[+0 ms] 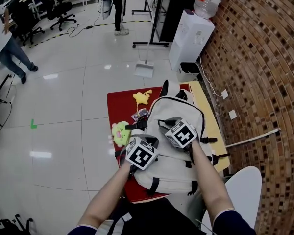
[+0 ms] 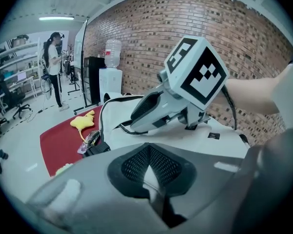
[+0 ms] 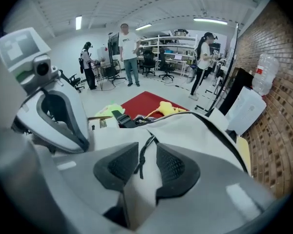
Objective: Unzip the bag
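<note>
A white backpack (image 1: 174, 165) with black trim lies flat on a red mat (image 1: 118, 106), and both grippers rest on it. My left gripper (image 1: 152, 142) sits on its left side; in the left gripper view the pads (image 2: 132, 165) meet at their tips with a fold of white bag fabric (image 2: 149, 179) pinched between them. My right gripper (image 1: 162, 123) is further up the bag. In the right gripper view it (image 3: 146, 150) stands open, and the black zipper pull cord (image 3: 144, 157) hangs loose in the gap, touched by neither pad. The zipper line (image 3: 219, 135) curves off to the right.
A yellow plush toy (image 1: 143, 97) and a green toy (image 1: 120, 132) lie on the mat beside the bag, with a black buckle strap (image 3: 118, 118) nearby. A brick wall (image 1: 264, 82) runs along the right, a white chair (image 1: 245, 185) stands near me, and people stand further back.
</note>
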The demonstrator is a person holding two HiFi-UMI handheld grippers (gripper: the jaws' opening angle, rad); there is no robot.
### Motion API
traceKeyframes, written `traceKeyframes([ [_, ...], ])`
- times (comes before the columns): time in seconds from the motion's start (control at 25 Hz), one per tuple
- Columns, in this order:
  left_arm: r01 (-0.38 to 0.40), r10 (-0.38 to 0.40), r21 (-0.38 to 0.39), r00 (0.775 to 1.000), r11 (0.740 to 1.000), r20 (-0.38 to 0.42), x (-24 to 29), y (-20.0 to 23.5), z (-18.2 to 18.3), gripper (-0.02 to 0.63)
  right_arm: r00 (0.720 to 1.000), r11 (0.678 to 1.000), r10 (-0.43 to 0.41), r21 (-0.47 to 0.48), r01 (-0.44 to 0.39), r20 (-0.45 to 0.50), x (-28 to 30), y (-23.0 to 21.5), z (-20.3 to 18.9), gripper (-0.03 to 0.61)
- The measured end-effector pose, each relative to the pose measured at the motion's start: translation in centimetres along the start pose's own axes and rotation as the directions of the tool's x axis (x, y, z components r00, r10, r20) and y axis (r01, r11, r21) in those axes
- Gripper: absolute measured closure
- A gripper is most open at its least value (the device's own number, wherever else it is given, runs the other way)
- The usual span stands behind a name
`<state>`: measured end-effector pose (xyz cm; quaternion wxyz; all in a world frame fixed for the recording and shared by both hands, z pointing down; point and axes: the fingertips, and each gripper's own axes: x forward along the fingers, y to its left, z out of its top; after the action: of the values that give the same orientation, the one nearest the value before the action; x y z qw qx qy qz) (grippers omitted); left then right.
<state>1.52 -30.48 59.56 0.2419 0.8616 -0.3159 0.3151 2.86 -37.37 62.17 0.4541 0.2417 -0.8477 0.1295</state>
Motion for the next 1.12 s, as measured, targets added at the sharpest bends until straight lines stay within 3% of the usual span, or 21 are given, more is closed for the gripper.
traceKeyframes([
  [0.16, -0.008, 0.008, 0.002, 0.999, 1.000, 0.034, -0.9, 0.2, 1.2, 0.609, 0.991, 0.993, -0.092, 0.083, 0.085, 0.092, -4.5, -2.1, -0.4, 0.465],
  [0.28, -0.008, 0.007, 0.016, 0.997, 1.000, 0.083, -1.8, 0.0, 2.9, 0.609, 0.967, 0.972, -0.184, 0.177, 0.153, 0.178, -8.9, -3.5, -1.4, 0.482],
  [0.48, -0.010, 0.002, 0.049, 0.988, 0.999, 0.152, -2.9, -1.1, 5.7, 0.609, 0.892, 0.904, -0.346, 0.358, 0.233, 0.293, -15.2, -4.2, -3.9, 0.572],
  [0.56, -0.011, 0.001, 0.060, 0.986, 0.998, 0.165, -3.1, -1.6, 6.4, 0.609, 0.859, 0.882, -0.388, 0.406, 0.240, 0.335, -16.9, -3.6, -4.5, 0.572],
  [0.84, 0.002, -0.018, 0.082, 0.979, 0.997, 0.204, -3.5, -3.6, 7.4, 0.609, 0.780, 0.841, -0.462, 0.488, 0.234, 0.421, -19.8, -0.2, -4.9, 0.572],
  [1.0, 0.011, -0.028, 0.077, 0.974, 0.997, 0.225, -4.0, -4.1, 7.6, 0.609, 0.752, 0.823, -0.484, 0.525, 0.217, 0.448, -20.0, 0.5, -4.8, 0.572],
  [1.12, 0.039, -0.049, 0.044, 0.967, 0.998, 0.248, -4.4, -4.9, 7.8, 0.609, 0.749, 0.828, -0.476, 0.522, 0.206, 0.460, -19.8, 1.2, -4.5, 0.573],
])
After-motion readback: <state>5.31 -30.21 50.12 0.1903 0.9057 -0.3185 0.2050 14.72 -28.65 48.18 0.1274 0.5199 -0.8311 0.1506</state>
